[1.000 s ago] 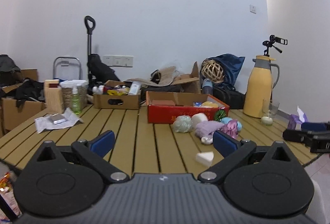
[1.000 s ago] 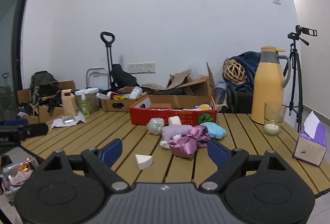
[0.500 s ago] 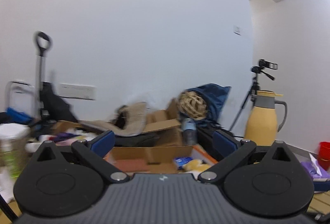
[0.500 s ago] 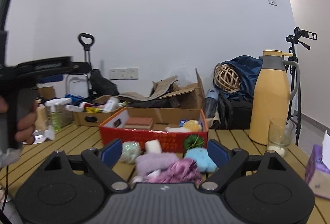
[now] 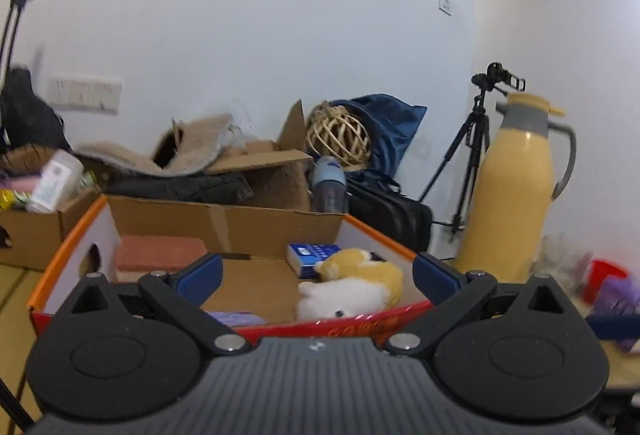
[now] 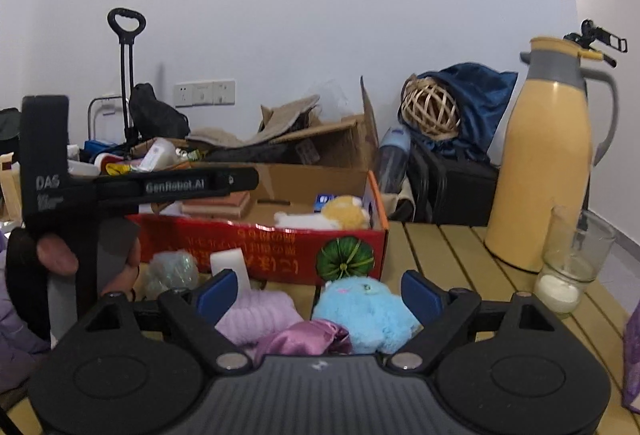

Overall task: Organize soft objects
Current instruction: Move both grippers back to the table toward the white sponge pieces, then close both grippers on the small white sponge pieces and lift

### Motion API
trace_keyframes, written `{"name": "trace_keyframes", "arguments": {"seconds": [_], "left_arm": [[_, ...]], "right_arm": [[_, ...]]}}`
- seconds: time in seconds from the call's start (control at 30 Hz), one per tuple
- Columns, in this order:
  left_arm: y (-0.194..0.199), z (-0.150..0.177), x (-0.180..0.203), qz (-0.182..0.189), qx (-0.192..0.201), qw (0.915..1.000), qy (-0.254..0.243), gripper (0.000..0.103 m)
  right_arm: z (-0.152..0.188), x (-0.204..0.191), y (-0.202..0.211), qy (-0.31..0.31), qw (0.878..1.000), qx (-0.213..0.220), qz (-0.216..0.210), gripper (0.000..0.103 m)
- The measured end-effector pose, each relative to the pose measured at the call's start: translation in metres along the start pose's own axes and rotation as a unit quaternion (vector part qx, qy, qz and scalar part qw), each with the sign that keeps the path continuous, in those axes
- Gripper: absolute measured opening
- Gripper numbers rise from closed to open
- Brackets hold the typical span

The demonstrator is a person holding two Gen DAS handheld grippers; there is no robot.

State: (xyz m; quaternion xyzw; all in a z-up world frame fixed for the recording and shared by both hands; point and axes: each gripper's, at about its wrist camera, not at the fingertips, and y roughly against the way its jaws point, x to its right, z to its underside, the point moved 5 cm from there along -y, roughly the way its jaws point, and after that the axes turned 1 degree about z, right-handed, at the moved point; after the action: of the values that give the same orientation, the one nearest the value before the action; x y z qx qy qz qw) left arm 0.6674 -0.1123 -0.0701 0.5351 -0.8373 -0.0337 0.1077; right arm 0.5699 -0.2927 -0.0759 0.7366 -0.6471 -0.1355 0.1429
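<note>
Red-walled cardboard box (image 6: 352, 243) serves, we judge, as the collecting bin: a yellow-and-white plush (image 5: 352, 285) already lies inside. We note the right gripper (image 6: 318, 293) low over the slatted table (image 6: 460, 247), fingers spread wide around a blue plush (image 6: 366, 309) and purple cloth (image 6: 304, 339), clamping neither. Our left gripper (image 5: 316, 275) hangs over the box, fingers apart and empty.
</note>
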Motion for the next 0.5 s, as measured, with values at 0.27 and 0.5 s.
{"name": "trace_keyframes", "arguments": {"seconds": [0.27,0.5], "left_arm": [[-0.005,0.017,0.006,-0.020,-0.021,0.9994,-0.019,0.103],[0.006,0.009,0.012,-0.014,-0.060,0.9980,-0.016,0.103]], "right_arm": [[0.025,0.008,-0.019,-0.025,0.999,-0.032,-0.020,0.087],[0.031,0.013,-0.018,-0.042,0.996,-0.057,-0.055,0.045]]}}
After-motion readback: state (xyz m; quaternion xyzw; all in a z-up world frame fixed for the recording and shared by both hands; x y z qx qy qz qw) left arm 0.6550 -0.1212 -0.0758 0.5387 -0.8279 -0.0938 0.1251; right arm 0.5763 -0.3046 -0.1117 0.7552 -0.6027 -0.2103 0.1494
